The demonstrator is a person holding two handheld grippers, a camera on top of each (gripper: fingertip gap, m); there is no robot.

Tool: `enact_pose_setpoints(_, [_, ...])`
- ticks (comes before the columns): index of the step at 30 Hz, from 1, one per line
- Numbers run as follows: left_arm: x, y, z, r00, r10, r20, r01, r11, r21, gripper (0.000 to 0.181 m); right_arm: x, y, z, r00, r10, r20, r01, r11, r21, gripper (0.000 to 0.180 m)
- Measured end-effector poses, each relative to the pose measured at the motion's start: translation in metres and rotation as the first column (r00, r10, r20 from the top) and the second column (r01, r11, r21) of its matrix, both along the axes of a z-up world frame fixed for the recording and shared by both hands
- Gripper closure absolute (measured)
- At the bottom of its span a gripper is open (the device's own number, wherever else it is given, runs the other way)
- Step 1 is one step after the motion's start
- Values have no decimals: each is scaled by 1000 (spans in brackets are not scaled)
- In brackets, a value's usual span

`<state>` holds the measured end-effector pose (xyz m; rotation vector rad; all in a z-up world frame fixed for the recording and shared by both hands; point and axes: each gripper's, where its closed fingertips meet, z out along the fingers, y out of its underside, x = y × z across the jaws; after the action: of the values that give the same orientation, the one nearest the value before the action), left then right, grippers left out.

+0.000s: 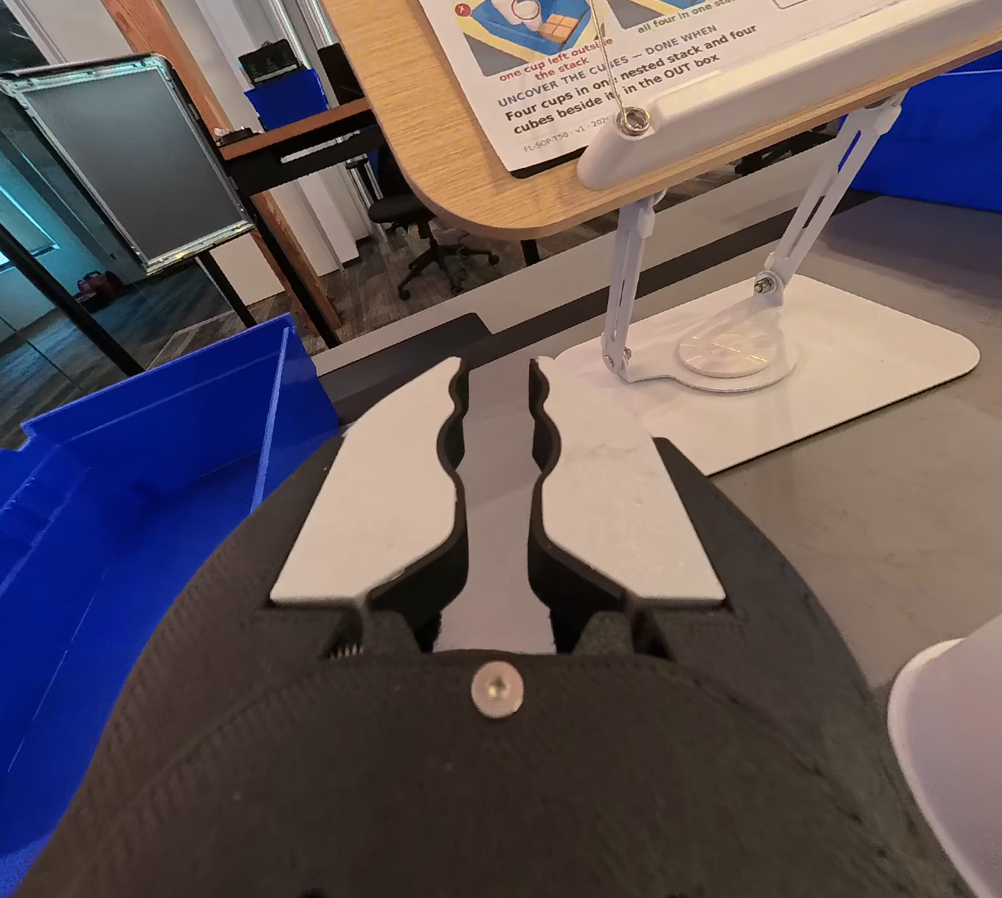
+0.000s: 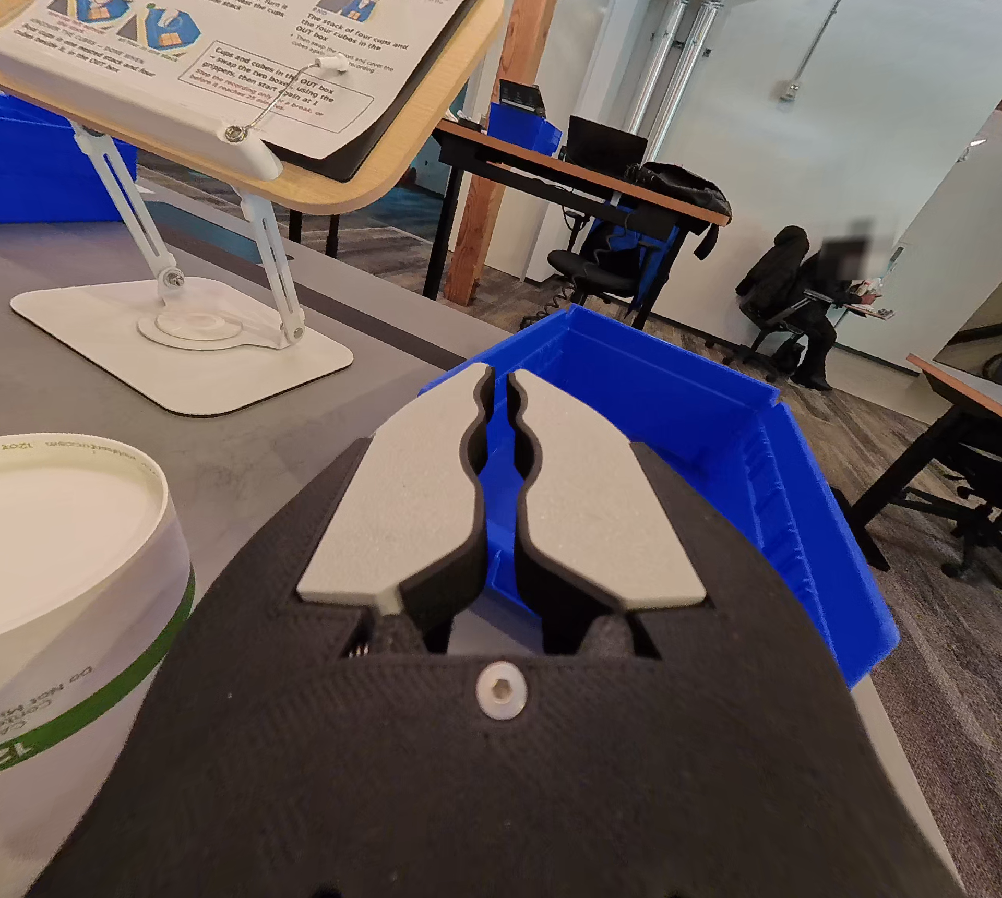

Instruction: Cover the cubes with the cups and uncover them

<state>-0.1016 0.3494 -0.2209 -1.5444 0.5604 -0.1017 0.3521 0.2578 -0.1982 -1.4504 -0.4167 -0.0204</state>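
Right gripper [image 2: 500,378] empty, nearly closed — white green-banded cup [image 2: 81,574] inverted.

One white paper cup [image 2: 81,574] stands upside down left of the right gripper, a single cup edge [image 1: 954,763] showing right of the left gripper. One blue bin [image 1: 135,519] sits left of the left gripper, another blue bin [image 2: 705,438] ahead of the right. One document stand [image 2: 217,330] holds one instruction sheet [image 2: 271,4].

Both wrist views low, forward-facing – share stand [image 1: 770,373] [image 2: 184,330] (close ahead).
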Motion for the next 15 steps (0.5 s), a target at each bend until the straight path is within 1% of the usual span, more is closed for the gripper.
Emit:
enact_pose_setpoints(6, [-1, 1, -2, 1000, 3, 10, -3, 1000, -6, 156, 3, 0, 1, 1000, -18, 3, 18, 1000, 21, 174])
enact_pose_setpoints(10, [-3, 3, -3, 1000, 8, 18, -8, 1000, -8, 151, 8, 0, 2, 999, -33, -8, 33, 999, 37, 167])
enact_pose_setpoints(15, [-7, 4, -5, 999, 25, 43, -25, 1000, -11, 136, 12, 1, 1, 999, -48, -19, 48, 998, 49, 156])
